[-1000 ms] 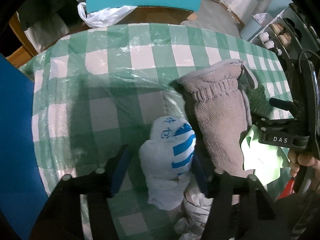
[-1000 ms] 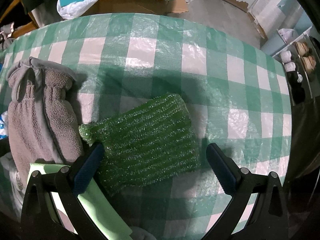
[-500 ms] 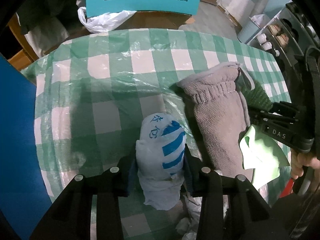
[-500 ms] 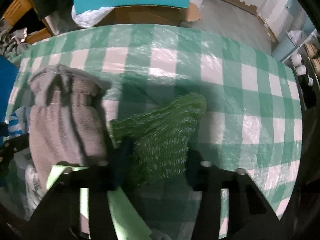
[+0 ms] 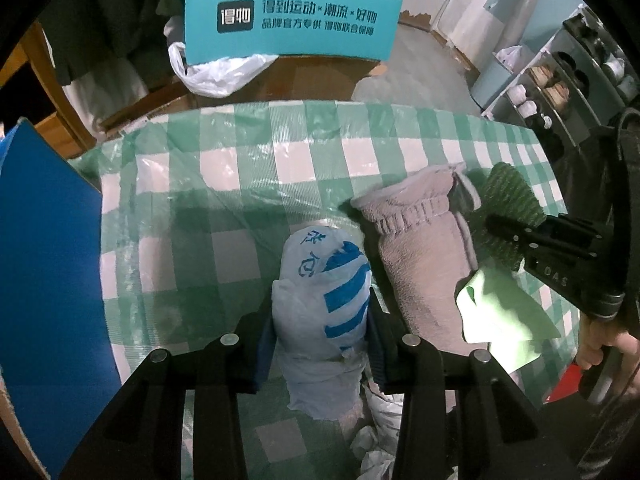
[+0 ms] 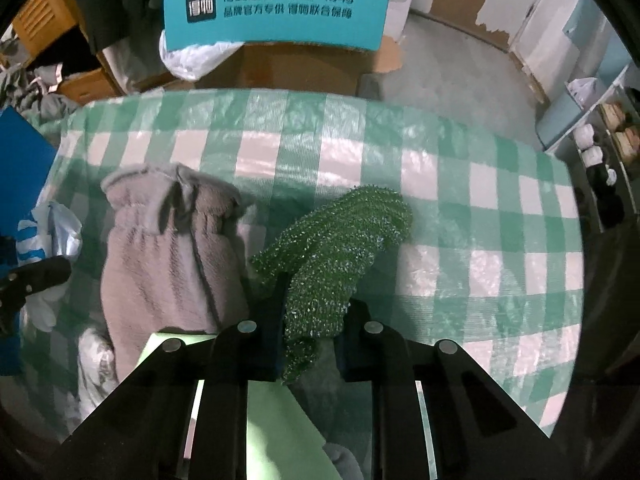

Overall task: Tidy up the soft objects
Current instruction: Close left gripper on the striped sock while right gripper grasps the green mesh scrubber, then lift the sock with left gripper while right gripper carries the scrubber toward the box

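Observation:
My left gripper (image 5: 320,320) is shut on a white plastic bundle with blue stripes (image 5: 320,280) and holds it over the green-checked cloth (image 5: 240,184). My right gripper (image 6: 314,320) is shut on a glittery green scouring cloth (image 6: 336,248), lifted off the checked cloth (image 6: 480,240). The right gripper also shows at the right of the left wrist view (image 5: 552,248) with the green cloth (image 5: 508,200). A grey fleece mitt (image 5: 420,248) lies between the two grippers; it also shows in the right wrist view (image 6: 168,256).
A light green cloth (image 5: 500,320) lies by the mitt's near end. A blue panel (image 5: 44,260) stands at the left. A teal sign (image 5: 292,20) on a cardboard box sits beyond the table's far edge. Crumpled white plastic (image 5: 380,420) lies at the near edge.
Both grippers went from open to shut, the left on the white bundle, the right on the green scouring cloth. Both then pulled back and up, lifting their loads.

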The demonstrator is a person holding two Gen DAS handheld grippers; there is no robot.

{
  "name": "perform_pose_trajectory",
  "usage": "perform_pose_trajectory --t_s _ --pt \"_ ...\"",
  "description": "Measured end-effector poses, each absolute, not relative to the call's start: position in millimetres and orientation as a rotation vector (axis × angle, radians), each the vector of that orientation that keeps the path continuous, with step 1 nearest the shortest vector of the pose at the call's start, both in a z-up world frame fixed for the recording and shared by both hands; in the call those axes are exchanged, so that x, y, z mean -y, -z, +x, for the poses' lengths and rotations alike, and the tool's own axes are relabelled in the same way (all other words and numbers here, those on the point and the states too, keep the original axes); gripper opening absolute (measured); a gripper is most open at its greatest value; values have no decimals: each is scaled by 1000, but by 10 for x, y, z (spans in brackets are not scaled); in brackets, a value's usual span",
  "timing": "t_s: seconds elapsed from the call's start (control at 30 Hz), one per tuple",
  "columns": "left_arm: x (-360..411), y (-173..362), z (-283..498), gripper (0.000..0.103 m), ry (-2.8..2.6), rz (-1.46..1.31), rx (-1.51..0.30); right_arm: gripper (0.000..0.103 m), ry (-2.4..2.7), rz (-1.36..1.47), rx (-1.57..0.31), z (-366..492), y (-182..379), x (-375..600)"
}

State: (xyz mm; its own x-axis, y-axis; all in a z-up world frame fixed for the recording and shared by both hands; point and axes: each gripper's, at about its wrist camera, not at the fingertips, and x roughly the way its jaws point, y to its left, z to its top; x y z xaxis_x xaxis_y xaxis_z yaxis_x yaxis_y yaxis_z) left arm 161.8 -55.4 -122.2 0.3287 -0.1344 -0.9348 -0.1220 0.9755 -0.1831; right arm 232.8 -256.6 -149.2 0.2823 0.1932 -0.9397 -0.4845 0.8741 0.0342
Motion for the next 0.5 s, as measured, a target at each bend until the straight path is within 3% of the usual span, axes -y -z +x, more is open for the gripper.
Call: perform_pose_trajectory --t_s 0.5 --pt "519 851 1477 40 12 -241 -1166 17 -486 -187 -1129 2106 980 2612"
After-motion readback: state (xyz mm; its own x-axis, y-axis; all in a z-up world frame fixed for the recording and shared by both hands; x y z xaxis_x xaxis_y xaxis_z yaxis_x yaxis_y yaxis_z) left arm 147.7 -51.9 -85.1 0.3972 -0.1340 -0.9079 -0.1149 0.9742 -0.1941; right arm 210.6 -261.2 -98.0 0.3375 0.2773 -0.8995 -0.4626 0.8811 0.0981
